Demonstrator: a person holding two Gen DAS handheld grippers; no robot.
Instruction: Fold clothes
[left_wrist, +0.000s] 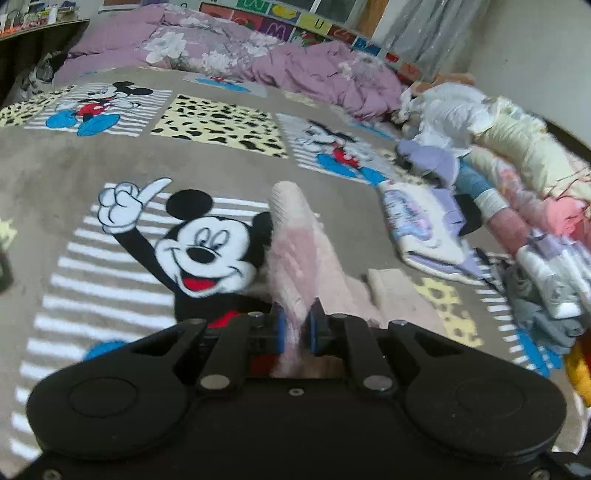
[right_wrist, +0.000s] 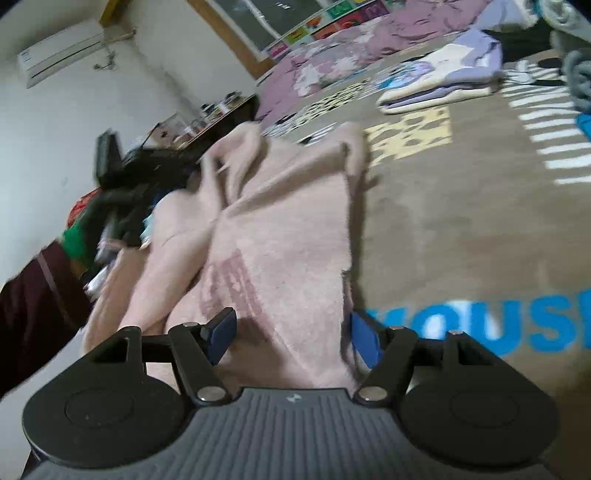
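Bedroom, brown cartoon-mouse blanket (left_wrist: 129, 162) spread across the bed as our work surface. Item one: pink fleecy garment (right_wrist: 280, 236), lying rumpled on the blanket ahead of both tools, one edge lifted. Item two: our left gripper (left_wrist: 295, 326), blue pads pinched together on a fold of the pink fleecy garment. Item three: our right gripper (right_wrist: 291, 332), jaws standing apart over the garment's near edge, not pressing it. Item four: folded white-and-lilac garment (left_wrist: 421, 229), lying flat further right. Item five: heap of unsorted clothes (left_wrist: 517, 177) along the right side. Item six: mauve floral duvet (left_wrist: 229, 51), bunched at the far end.
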